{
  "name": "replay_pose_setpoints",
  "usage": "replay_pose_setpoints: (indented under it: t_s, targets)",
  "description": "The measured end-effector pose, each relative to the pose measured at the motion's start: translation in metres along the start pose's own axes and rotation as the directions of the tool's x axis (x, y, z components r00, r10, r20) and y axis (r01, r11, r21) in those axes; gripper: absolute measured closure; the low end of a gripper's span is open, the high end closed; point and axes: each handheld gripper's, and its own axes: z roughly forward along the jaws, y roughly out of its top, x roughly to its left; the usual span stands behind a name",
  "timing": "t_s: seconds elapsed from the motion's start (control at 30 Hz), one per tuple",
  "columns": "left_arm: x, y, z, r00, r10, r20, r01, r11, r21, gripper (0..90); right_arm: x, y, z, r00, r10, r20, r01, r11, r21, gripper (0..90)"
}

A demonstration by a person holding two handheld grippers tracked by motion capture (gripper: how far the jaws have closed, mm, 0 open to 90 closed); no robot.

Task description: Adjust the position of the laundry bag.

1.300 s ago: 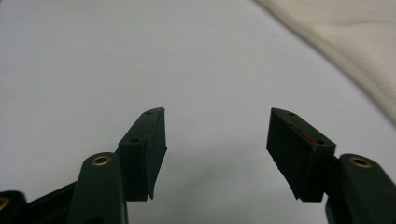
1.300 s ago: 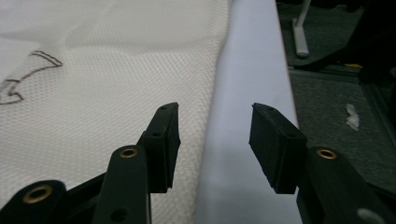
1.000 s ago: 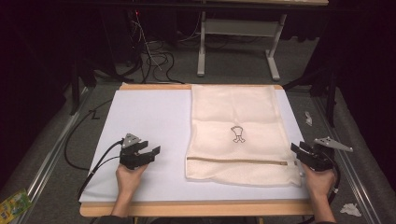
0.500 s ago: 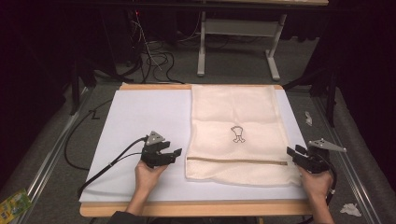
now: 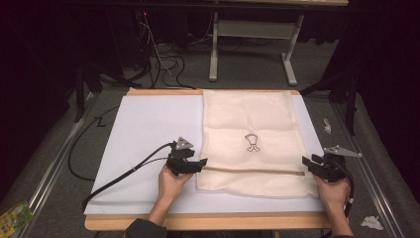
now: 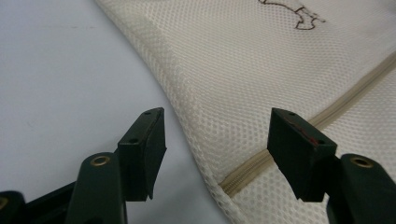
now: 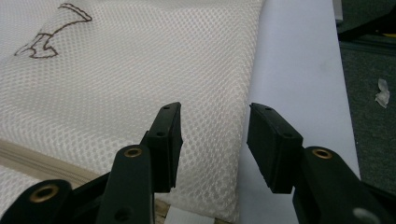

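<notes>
Overhead, white mat point(image 5: 143, 134) on wooden table point(image 5: 198, 221), grey carpet point(image 5: 54, 163), dark room

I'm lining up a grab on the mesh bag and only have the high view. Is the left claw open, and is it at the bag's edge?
Observer: Yes. In the left gripper view the left claw is open. Its jaws stand either side of the mesh bag's edge, where the zipper ends, and nothing is pinched.
Operator: And the right claw?
Observer: In the right gripper view the right claw is open and its jaws have just been opening. The bag's other edge lies between them, unpinched, with one jaw over the mesh and the other over the white sheet.
Operator: What is the fabric like?
Observer: Up close it is a fine, open honeycomb mesh.
</notes>
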Motion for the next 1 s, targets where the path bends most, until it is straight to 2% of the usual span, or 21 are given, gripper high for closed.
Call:
replay_pose_setpoints:
  t_s: [0.27, 0.43, 0.6, 0.63, 0.73, 0.83, 0.87, 1.0]
  targets:
    - [-0.005, 0.01, 0.018, 0.9997, 0.015, -0.02, -0.014, 0.9987, 0.049, 36.9, -0.003, 0.012, 0.007, 0.9998, 0.019, 0.002, -0.019, 0.9969, 0.077, 54.2]
    - [-0.004, 0.016, 0.027, 0.9995, -0.008, -0.032, 0.01, 0.9977, 0.067, 38.6, -0.006, 0.017, 0.01, 0.9991, 0.042, -0.001, -0.042, 0.9929, 0.111, 55.7]
    - [-0.002, 0.019, 0.034, 0.9993, -0.03, -0.023, 0.032, 0.9956, 0.088, 42.1, -0.009, 0.022, 0.014, 0.9985, 0.054, -0.008, -0.052, 0.9859, 0.159, 58.6]
    - [-0.001, 0.02, 0.037, 0.9992, -0.033, -0.024, 0.035, 0.995, 0.094, 44.3, -0.01, 0.023, 0.015, 0.9979, 0.063, -0.013, -0.06, 0.9827, 0.175, 59.9]
    - [0.001, 0.02, 0.039, 0.9991, -0.034, -0.027, 0.036, 0.9942, 0.101, 48.0, -0.01, 0.025, 0.016, 0.9977, 0.063, -0.024, -0.058, 0.9824, 0.178, 61.9]
    - [0.002, 0.02, 0.04, 0.9988, -0.039, -0.028, 0.042, 0.9934, 0.106, 56.5, -0.008, 0.027, 0.021, 0.998, 0.05, -0.039, -0.04, 0.9745, 0.221, 66.4]
    - [0.002, 0.02, 0.04, 0.9989, -0.039, -0.027, 0.042, 0.9936, 0.105, 56.5, -0.008, 0.027, 0.021, 0.998, 0.05, -0.039, -0.04, 0.9745, 0.221, 66.4]
    - [0.003, 0.02, 0.04, 0.999, -0.034, -0.028, 0.037, 0.994, 0.102, 72.4, -0.009, 0.027, 0.021, 0.9985, 0.038, -0.04, -0.028, 0.9745, 0.222, 79.3]
